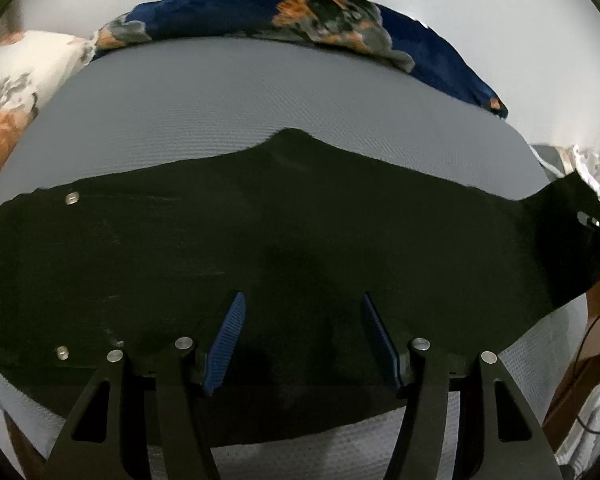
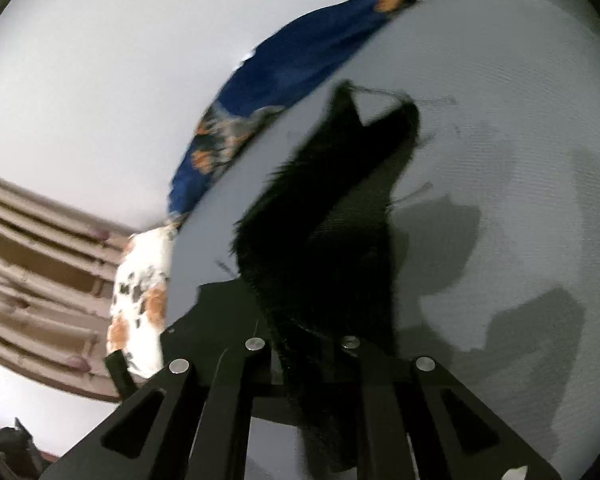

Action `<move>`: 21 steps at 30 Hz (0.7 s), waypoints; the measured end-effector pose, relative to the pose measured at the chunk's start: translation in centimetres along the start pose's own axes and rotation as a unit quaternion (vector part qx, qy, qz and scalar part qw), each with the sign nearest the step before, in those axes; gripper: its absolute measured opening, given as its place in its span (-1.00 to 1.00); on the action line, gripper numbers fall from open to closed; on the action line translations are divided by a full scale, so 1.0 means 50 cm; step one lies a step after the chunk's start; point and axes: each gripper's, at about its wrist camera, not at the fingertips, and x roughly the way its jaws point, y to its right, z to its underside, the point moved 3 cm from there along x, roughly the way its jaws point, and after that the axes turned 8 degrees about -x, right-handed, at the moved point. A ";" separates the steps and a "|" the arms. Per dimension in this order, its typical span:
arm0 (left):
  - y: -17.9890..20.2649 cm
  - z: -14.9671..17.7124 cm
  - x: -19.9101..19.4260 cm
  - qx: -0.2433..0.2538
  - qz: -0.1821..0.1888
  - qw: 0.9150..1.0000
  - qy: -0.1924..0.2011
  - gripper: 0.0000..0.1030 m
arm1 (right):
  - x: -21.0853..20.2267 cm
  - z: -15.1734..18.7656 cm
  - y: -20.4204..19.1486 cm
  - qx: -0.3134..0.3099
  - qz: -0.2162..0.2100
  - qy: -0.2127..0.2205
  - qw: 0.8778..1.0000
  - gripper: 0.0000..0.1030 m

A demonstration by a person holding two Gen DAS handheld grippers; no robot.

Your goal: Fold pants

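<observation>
Black pants [image 1: 260,240] lie flat across the grey mattress [image 1: 240,92], reaching its near edge. I hold my left gripper [image 1: 300,340] wide open and empty above them, while my right gripper [image 2: 312,344] pinches 1 leg end, lifted for folding.

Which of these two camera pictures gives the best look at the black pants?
The left wrist view: the black pants lie spread flat across the grey mattress. The right wrist view shows only a blurred strip of them running into the right gripper.
</observation>
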 end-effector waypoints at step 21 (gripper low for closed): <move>-0.187 -0.029 -0.120 -0.079 0.051 0.993 0.074 0.18 | 0.510 0.229 -0.376 -0.199 0.020 -0.218 0.955 -0.46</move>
